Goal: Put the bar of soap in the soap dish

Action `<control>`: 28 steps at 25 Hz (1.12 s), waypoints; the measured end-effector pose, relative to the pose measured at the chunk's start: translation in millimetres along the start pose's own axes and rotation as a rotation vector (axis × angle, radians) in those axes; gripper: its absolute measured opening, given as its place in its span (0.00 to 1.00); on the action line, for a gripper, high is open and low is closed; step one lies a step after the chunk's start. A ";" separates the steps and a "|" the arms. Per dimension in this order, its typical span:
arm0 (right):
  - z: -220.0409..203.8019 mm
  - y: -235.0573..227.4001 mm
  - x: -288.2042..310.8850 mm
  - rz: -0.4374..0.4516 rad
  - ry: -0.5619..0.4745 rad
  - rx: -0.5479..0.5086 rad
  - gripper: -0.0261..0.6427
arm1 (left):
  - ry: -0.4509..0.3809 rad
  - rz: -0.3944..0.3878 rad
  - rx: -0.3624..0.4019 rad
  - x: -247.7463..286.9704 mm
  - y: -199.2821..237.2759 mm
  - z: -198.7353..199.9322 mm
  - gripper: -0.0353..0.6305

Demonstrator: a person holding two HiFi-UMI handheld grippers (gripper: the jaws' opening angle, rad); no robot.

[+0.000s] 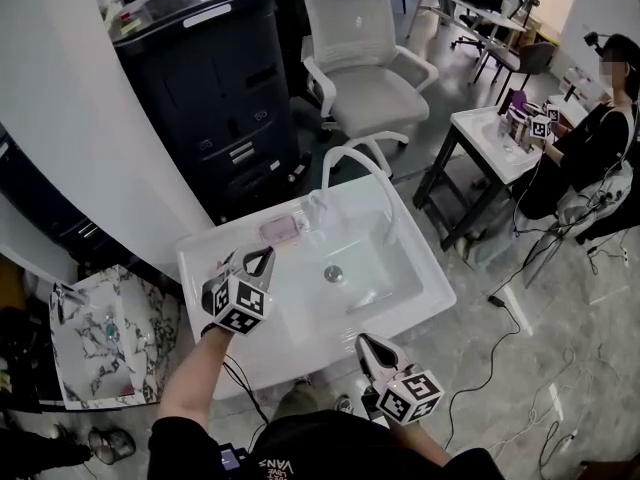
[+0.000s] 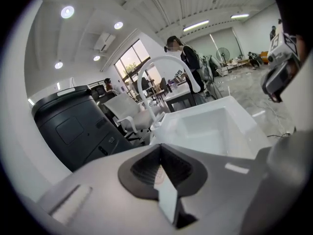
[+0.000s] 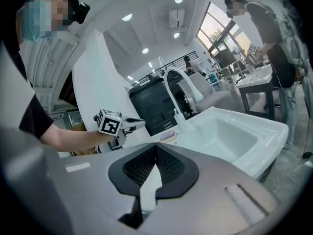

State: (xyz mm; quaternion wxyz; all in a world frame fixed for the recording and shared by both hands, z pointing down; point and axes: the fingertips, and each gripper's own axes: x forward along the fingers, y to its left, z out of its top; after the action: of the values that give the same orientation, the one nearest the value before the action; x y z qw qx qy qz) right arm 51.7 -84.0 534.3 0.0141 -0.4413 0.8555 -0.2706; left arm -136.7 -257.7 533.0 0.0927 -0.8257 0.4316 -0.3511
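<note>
- Soap bar: pale pink, in soap dish on sink far-left rim; plain in head view, not made out in left gripper view.
- Left gripper, right gripper: jaws together, empty.

Bright, even ceiling-light and window illumination; strong fisheye edge warp, dark vignette, near-field blur in both gripper views.

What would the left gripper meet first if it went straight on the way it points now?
Probably the soap dish on the sink rim, just ahead of the left gripper, though depth is unclear.
</note>
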 end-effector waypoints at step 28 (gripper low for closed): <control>-16.9 13.4 -60.2 0.082 0.023 -0.052 0.04 | -0.188 0.110 -0.264 -127.8 -103.5 14.1 0.13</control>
State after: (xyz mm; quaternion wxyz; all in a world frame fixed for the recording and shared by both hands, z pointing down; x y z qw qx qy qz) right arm 74.0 -24.3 529.4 0.0037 -0.4028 0.8798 -0.2525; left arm -109.1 -97.3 506.0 0.0423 -0.8350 0.5081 -0.2069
